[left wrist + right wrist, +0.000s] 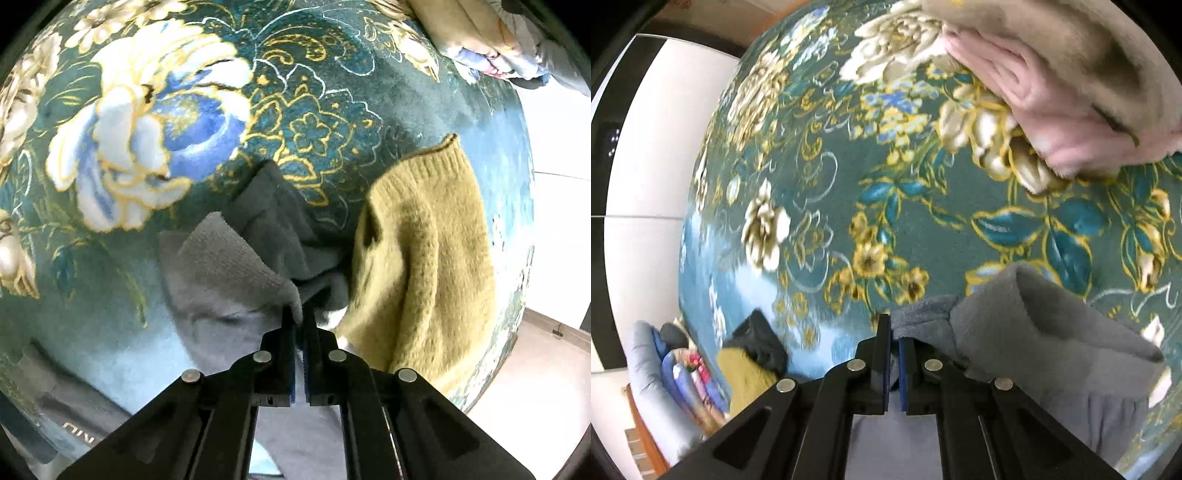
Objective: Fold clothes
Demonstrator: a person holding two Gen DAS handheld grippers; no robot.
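Here the soft grey fleece garment hangs from both grippers above the teal floral-patterned blanket that covers the surface. In the left wrist view its long axis runs from the jaws up toward eleven o'clock, and the left gripper has its jaws pinched on a grey edge right at the tips. In the right wrist view the garment trails off toward three o'clock from the right gripper, whose jaws are likewise pinched on a fold of it. An olive-green knitted sweater lies just beside, at two o'clock of the left jaws.
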